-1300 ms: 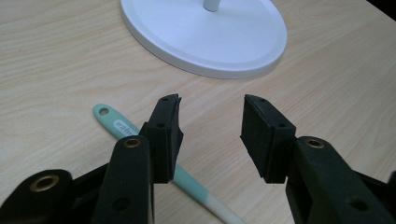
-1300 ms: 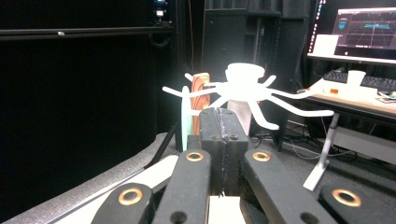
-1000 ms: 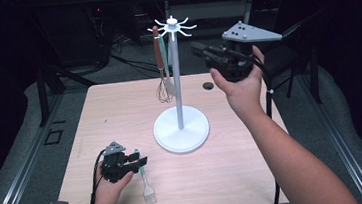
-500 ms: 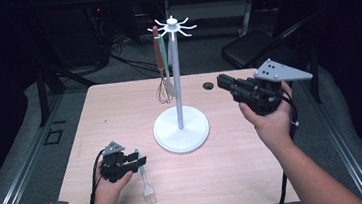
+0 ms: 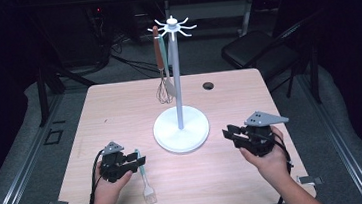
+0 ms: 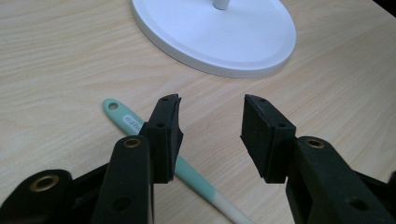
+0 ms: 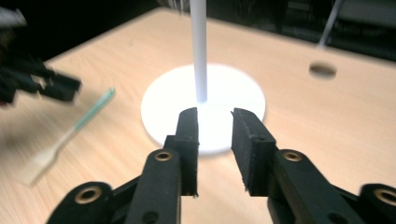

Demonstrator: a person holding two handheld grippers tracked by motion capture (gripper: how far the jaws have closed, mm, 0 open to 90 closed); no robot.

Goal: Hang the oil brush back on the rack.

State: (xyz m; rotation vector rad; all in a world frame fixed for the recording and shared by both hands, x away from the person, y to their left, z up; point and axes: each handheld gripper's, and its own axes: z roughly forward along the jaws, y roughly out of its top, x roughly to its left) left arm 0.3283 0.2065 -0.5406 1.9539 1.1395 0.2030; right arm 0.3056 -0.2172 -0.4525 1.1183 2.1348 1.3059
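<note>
The left tool [image 5: 137, 161] is held low over the near left part of the wooden bench [image 5: 120, 113], its jaws spread apart with nothing pressed between them. In the left gripper view, the left tool [image 6: 212, 123] is seen above a mint-green basting brush [image 6: 182, 168], whose handle runs under the left-hand jaw and out toward the pale end near the bottom of the frame. In the high view the basting brush [image 5: 145, 183] is seen lying flat on the bench, just beside the left tool, its bristle end toward the near edge.

The right tool [image 5: 231, 133] is held by the person's right hand [image 5: 270, 158] over the near right part of the bench, just beside the white stand [image 5: 181, 129]. Its jaws have just been opening and are parted, with nothing between them; in the right gripper view the right tool [image 7: 215, 121] is pointed at the stand's round base [image 7: 205, 112].

The stand is placed upright at the middle of the bench. From its hooks at the top, a whisk [image 5: 161, 86] with a brown handle is hung, with a second, pale-green utensil close beside it. A small dark hole [image 5: 208, 86] is set in the bench's far right part.
</note>
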